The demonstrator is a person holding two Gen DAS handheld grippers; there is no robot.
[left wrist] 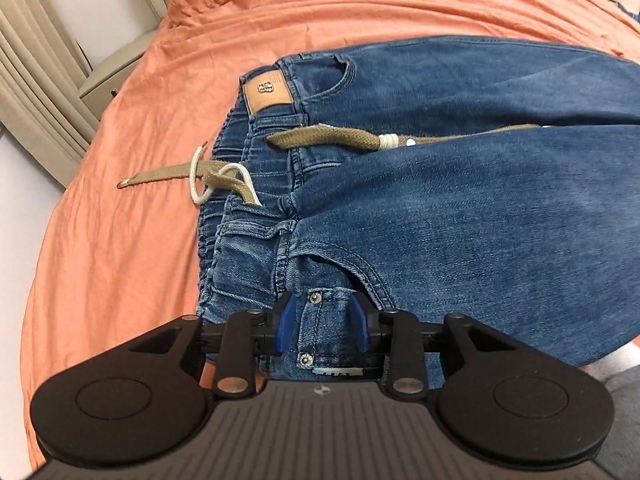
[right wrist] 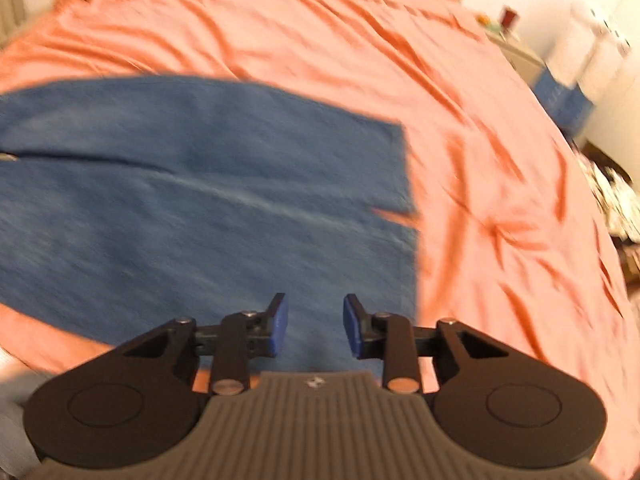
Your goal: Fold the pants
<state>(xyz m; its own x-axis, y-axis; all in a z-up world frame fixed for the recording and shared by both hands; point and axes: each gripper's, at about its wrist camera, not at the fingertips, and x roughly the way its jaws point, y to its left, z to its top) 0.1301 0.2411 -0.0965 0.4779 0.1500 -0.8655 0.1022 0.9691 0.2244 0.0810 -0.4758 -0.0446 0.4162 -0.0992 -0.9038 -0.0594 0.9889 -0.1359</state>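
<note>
The jeans (left wrist: 460,184) lay flat on the orange bedsheet (left wrist: 120,220), legs side by side, no fold made yet. The left gripper (left wrist: 320,328) pinched the waistband corner; the right gripper (right wrist: 314,330) hovered part-open and empty above the leg hems

The pants (left wrist: 460,200) were seen to be of blue denim, faded in patches, with heavy stitched seams, small shiny metal rivets and a smooth tan patch (left wrist: 269,94) like leather at the waistband. A flat woven khaki drawstring (left wrist: 324,140), bound in white cord, was laid across them. The bedsheet (left wrist: 120,208) was made of thin, matt, creased salmon cloth. Matt black plastic arms and glossier blue pads (left wrist: 285,326) were shown on the left gripper (left wrist: 322,326).
</note>
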